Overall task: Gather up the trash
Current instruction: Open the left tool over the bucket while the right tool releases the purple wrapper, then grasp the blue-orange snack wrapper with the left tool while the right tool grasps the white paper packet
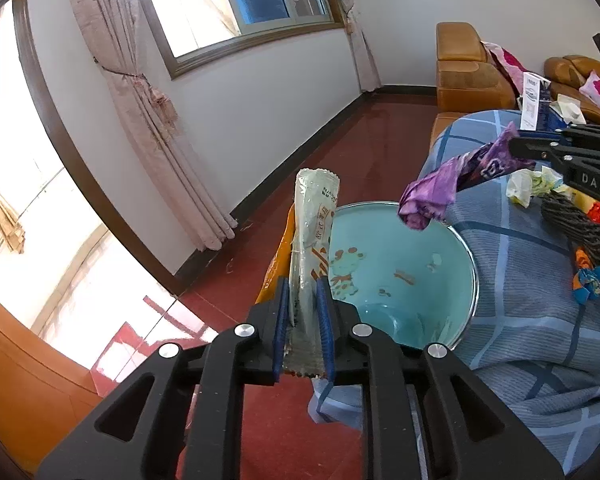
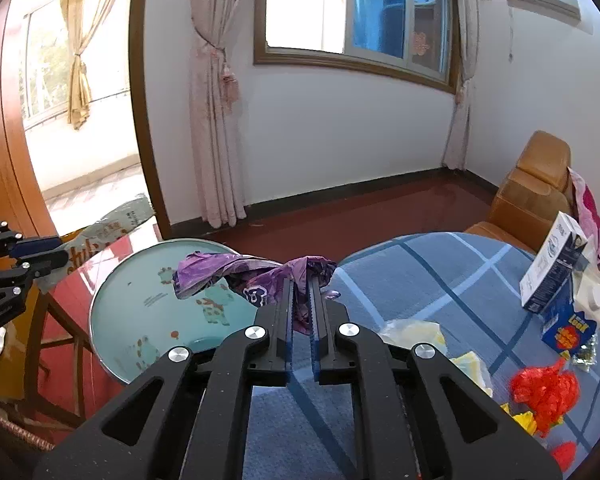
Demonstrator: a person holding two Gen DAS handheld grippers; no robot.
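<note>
Between the blue pads of the left gripper (image 1: 303,292), one long pale translucent snack wrapper (image 1: 314,240) is standing upright, with an orange wrapper edge (image 1: 282,256) showing behind it; whether the pads are pressing it or merely flanking it I cannot tell. Over to its right, the right gripper (image 2: 301,284) is pinching one crumpled purple plastic wrapper (image 2: 256,274) at its fingertips, jaws nearly together, the loose end hanging over the single round teal basin with a metal rim (image 1: 404,276). Both grippers are pointing forward and tilting downward, with the basin below them just beside the blue plaid cloth (image 2: 440,280).

Only the right wrist view is showing one white-and-blue carton (image 2: 552,272), one red crinkled wrapper (image 2: 546,394) and pale yellow crumpled paper (image 2: 416,332) lying on the cloth. Only the left wrist view is showing one dark coil of rope (image 1: 576,220) and one small orange-and-blue twisted wrapper (image 1: 588,280). Each view is catching the other gripper at its edge.
</note>
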